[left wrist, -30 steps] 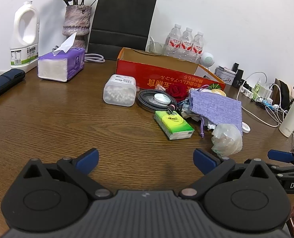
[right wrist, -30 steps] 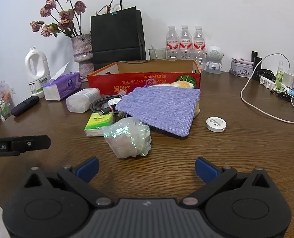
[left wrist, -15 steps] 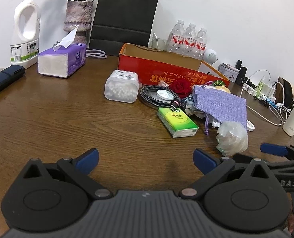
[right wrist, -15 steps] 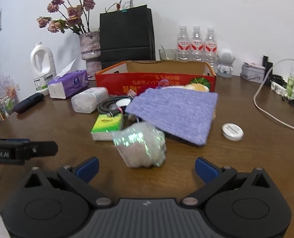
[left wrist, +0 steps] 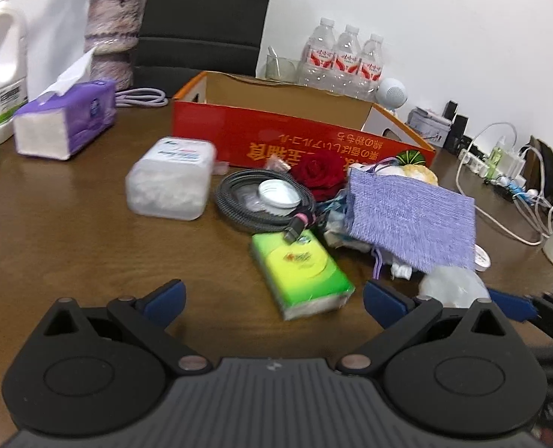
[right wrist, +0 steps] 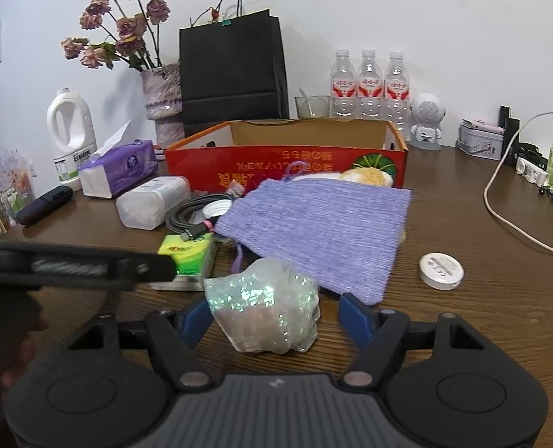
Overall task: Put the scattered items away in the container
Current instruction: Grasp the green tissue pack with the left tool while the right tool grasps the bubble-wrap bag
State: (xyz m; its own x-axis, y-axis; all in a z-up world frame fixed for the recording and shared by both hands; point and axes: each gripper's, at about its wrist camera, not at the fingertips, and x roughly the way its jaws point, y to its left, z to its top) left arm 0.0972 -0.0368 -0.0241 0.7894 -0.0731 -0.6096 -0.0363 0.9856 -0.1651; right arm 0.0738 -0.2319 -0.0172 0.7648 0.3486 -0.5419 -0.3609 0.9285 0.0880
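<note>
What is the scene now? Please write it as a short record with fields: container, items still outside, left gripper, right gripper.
container: red cardboard box, open on top, at the back of the wooden table
items outside: glittery plastic bag, green tissue pack, purple woven pouch, coiled cable, clear plastic box, round white tin
left gripper: open, the green tissue pack just ahead, nothing held
right gripper: jaws closing, the glittery plastic bag between them
</note>
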